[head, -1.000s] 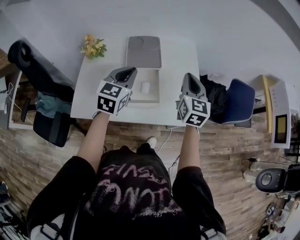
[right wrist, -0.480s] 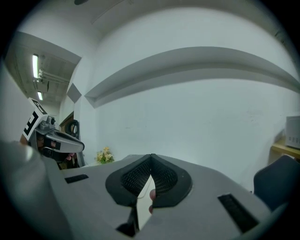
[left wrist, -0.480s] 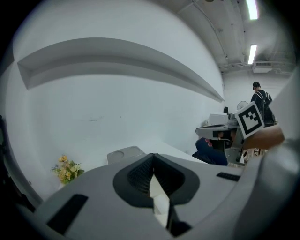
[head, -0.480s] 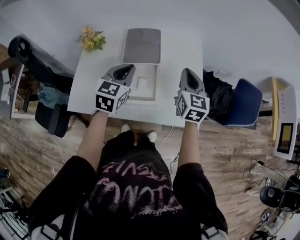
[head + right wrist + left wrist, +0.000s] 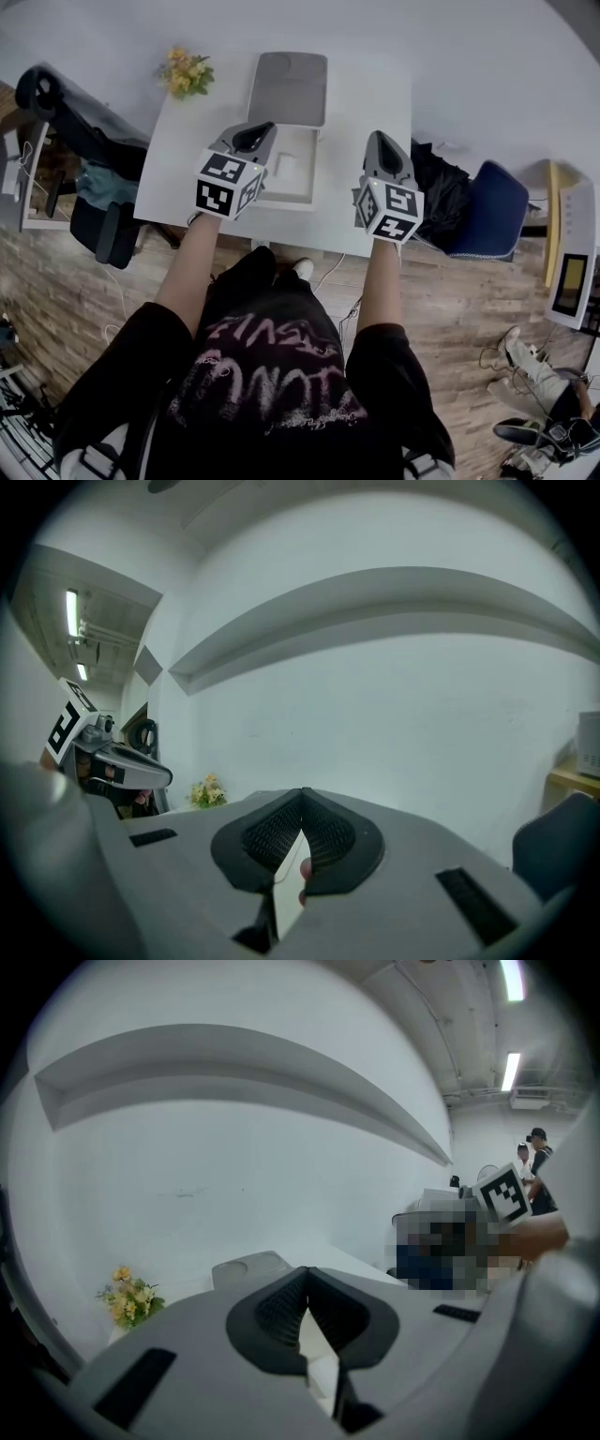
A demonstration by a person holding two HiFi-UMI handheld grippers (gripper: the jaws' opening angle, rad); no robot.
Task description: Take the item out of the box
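Left gripper (image 5: 255, 136) and right gripper (image 5: 382, 141) are sitting a touch higher in the head view than a second ago, and the grey lid (image 5: 289, 89) is lying further up the frame too. A person's legs (image 5: 539, 370) are now showing at the lower right, where grey equipment was standing before. The left gripper is hovering over the left rim of the box (image 5: 300, 187), jaws pressed together with nothing between them. The right gripper is hanging over bare table (image 5: 366, 103) just right of the box, jaws likewise closed and empty. The item (image 5: 285, 167), small and white, is lying inside the box, just beside the left gripper's nose. The lid is lying flat beyond the box, meeting its far edge. Flowers (image 5: 185, 75) are standing at the far left corner, well apart from the box. Open tabletop is running right of the box to the edge, where a blue chair (image 5: 487, 211) is standing; a black chair (image 5: 80, 141) is crowding the left edge. Only the head view is showing the item. The left gripper view is looking over lid and flowers to a white wall, with the right gripper's marker cube at its right; the right gripper view is catching the flowers and the left gripper against that wall
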